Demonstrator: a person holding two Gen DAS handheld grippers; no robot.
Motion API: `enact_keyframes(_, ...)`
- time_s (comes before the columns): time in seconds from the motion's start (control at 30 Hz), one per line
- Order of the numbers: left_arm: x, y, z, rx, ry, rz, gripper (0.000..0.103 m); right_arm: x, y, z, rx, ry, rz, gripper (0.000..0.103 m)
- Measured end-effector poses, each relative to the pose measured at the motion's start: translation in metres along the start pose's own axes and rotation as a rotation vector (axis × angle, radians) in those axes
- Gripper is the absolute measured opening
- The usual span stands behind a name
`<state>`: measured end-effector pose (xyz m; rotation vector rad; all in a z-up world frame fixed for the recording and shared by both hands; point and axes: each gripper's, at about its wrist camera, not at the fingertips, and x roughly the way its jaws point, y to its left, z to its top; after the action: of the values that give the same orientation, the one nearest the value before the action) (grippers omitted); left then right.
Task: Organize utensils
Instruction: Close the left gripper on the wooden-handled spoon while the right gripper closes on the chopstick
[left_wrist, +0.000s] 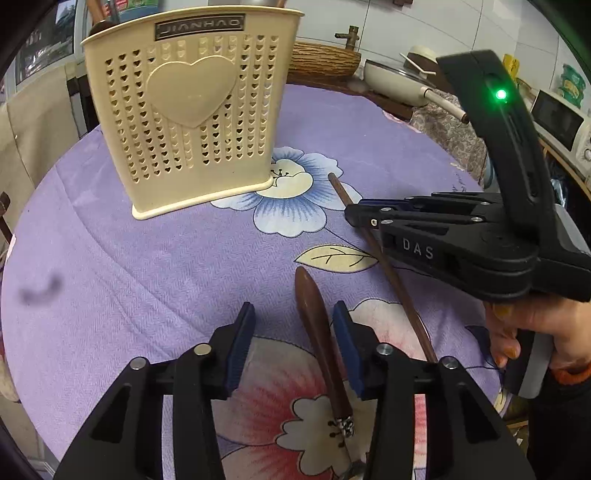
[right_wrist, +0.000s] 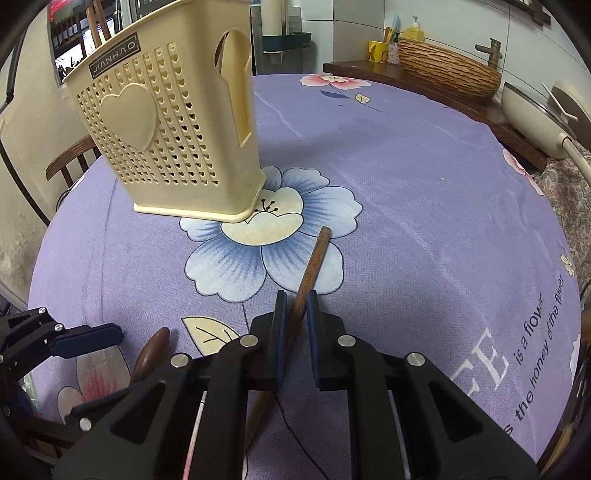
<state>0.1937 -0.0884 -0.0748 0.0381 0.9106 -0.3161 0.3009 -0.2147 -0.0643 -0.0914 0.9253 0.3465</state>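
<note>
At the left stands the holder (left_wrist: 192, 118), a cream plastic box with small heart holes, upright on the purple flowered cloth (left_wrist: 129, 266). Its open top faces up, so long utensils can drop in vertically. Some brown handles rise above its rim at the back left; what they belong to cannot be told, and the inside is hidden from both cameras.

Next, nearer to the person, the left gripper (left_wrist: 293, 343) points down at the cloth. Its jaws are at a middle width, with the dark brown spoon (left_wrist: 319, 343) lying between them. The spoon's handle lies against the right pad (left_wrist: 347, 347), while the left pad stands clear of it, so the spoon is not yet gripped. It lies flat on the cloth, rounded end toward the holder. The jaws probably straddle it this way so that they can close across the thin handle.

To the right, the right gripper (right_wrist: 296, 314) has its jaws narrow and closed on a brown chopstick (right_wrist: 314, 262). The chopstick passes between the pads at a slant, its blunt end pointing toward the holder and lying over the blue flower. Whether that end rests on the cloth or is a little lifted cannot be told. A hand (left_wrist: 532, 332) holds this gripper from below.

Both utensils are outside the holder, so the sorting is unfinished.
</note>
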Motion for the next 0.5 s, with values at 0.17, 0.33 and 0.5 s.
enact_keyframes(0.17,0.006,-0.013,0.004,0.042,0.011,0.044,0.032,0.002,0.003,0.002,0.034,0.005,-0.024,0.011)
enact_keyframes(0.33,0.007,-0.016,0.005,0.041,0.010,0.057,0.019,0.006,0.004,0.007,0.079,-0.002,-0.058,0.011)
enact_keyframes(0.5,0.007,-0.016,0.005,0.042,0.006,0.058,0.019,0.007,0.007,0.007,0.068,-0.010,-0.084,0.011)
